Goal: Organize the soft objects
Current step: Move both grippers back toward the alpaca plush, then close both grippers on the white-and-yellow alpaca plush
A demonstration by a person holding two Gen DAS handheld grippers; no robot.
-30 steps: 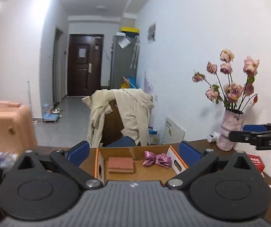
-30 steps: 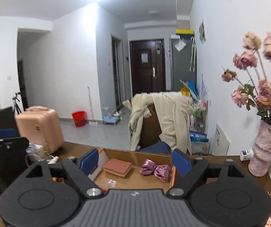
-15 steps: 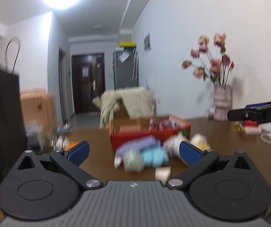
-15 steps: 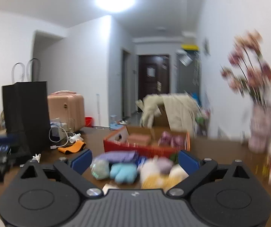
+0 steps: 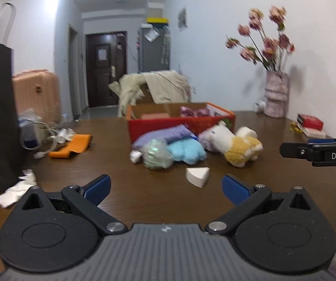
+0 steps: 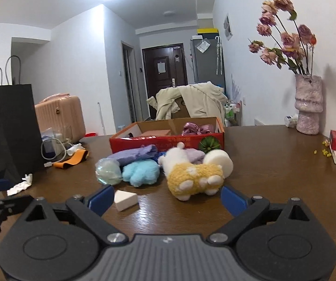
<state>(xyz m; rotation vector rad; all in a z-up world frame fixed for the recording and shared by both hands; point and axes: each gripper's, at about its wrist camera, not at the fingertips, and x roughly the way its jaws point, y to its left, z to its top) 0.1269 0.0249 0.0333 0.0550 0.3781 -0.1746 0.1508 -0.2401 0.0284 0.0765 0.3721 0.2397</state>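
Yellow plush toy [image 6: 194, 179] lies just beyond the spread right fingers [image 6: 232, 200].

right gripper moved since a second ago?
Yes. The right gripper has come down: the red box, seen from above before, now sits level ahead behind the toys.

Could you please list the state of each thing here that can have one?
Left claw: open, empty.
Right claw: open, empty.
Red box: open-topped, pink bow inside.
Yellow plush toy: lying on its side on the table.
Blue plush paw: lying outside the box.
Vase: upright, holding flowers.
Black bag: standing upright.
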